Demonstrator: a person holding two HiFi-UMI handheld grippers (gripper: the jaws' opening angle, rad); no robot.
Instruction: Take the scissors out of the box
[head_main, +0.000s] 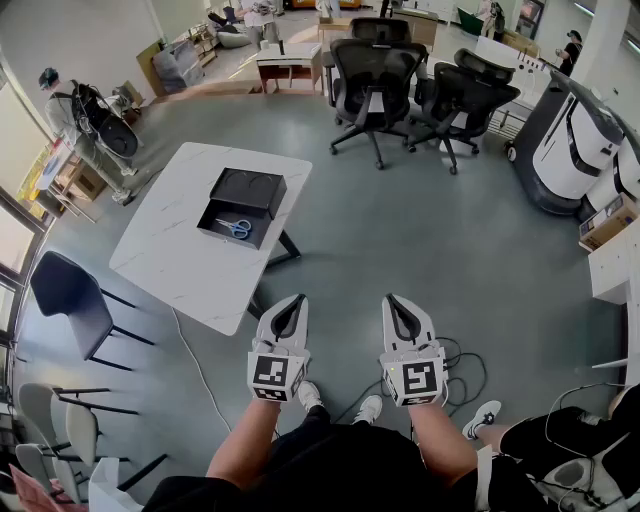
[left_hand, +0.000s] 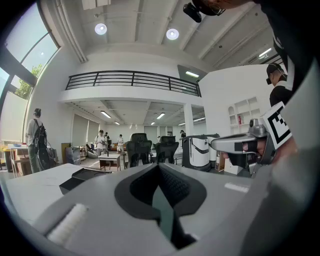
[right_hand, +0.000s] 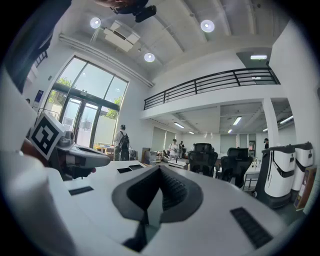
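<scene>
An open black box (head_main: 240, 208) stands on a white table (head_main: 180, 260) ahead and to the left. Blue-handled scissors (head_main: 238, 228) lie in its front tray, with the lid folded back behind. My left gripper (head_main: 292, 298) and right gripper (head_main: 397, 297) are held side by side over the grey floor, level, well short of the table. Both have their jaws together and nothing between them. In the left gripper view the jaws (left_hand: 159, 166) meet, and the box (left_hand: 82, 178) shows low at the left. The right gripper view shows its jaws (right_hand: 160, 169) closed too.
A dark chair (head_main: 70, 300) stands left of the table. Black office chairs (head_main: 375, 75) are beyond it. A white machine (head_main: 585, 150) and a shelf edge are at the right. Cables (head_main: 455, 365) lie on the floor near my feet. People stand far off.
</scene>
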